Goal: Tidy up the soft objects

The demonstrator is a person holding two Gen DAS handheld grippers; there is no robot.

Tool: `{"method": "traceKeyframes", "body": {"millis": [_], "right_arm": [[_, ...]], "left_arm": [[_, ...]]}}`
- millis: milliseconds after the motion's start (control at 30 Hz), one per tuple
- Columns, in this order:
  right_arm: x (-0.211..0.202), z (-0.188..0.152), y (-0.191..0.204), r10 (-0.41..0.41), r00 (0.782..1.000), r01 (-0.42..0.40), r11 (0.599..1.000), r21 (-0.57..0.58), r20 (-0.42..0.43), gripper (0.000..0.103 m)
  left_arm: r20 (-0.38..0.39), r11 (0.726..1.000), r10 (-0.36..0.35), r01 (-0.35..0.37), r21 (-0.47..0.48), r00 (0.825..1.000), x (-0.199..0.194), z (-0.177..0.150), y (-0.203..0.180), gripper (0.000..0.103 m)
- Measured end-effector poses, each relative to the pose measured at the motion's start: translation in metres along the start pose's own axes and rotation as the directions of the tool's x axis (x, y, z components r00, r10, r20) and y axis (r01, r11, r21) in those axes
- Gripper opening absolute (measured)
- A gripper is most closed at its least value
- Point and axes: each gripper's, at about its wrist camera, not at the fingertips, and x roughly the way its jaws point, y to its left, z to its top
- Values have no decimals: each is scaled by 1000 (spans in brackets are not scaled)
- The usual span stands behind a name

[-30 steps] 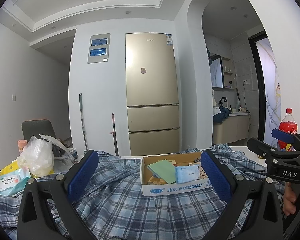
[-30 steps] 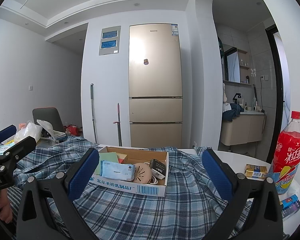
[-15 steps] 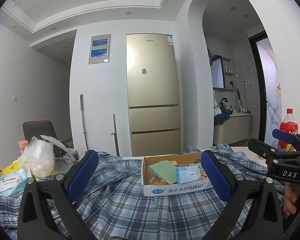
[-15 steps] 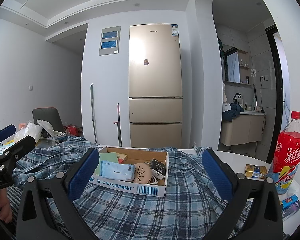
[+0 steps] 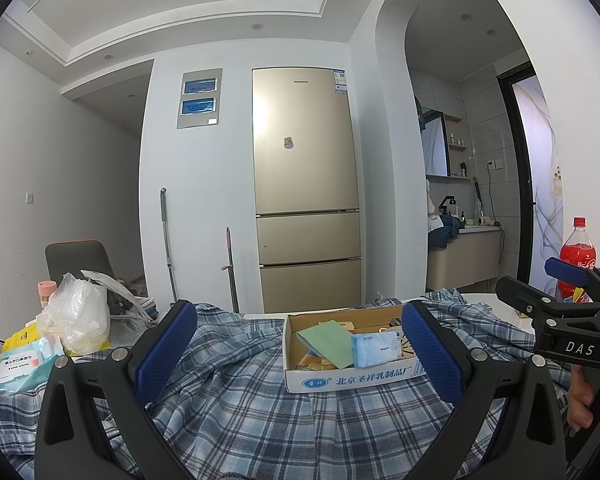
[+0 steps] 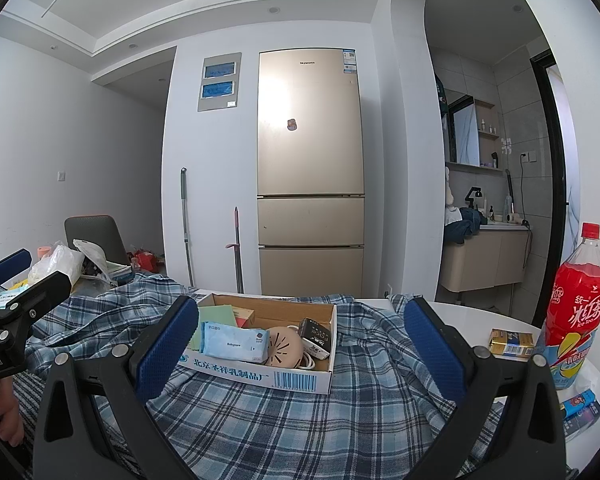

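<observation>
Both grippers [image 5: 298,344] [image 6: 300,344] gape wide, empty, above the plaid shirt [image 6: 300,416]

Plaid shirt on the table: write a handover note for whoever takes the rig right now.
Left gripper: open, empty, above the plaid shirt.
Right gripper: open, empty, also over the shirt.
The shirt lies spread and rumpled across the table; the cardboard box of small items sits on top of it. A red drink bottle stands at the right edge.
Done: nothing visible; the shirt is unfolded.
Left: clear the box, then fold the shirt.
</observation>
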Motion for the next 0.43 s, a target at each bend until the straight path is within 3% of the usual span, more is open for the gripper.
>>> {"method": "traceKeyframes", "body": {"millis": [433], "right_arm": [[-1,2,-1,0,1000,0,1000,0,3,103]], "left_arm": [[0,1000,0,0,1,1000,0,0,0,103]]}}
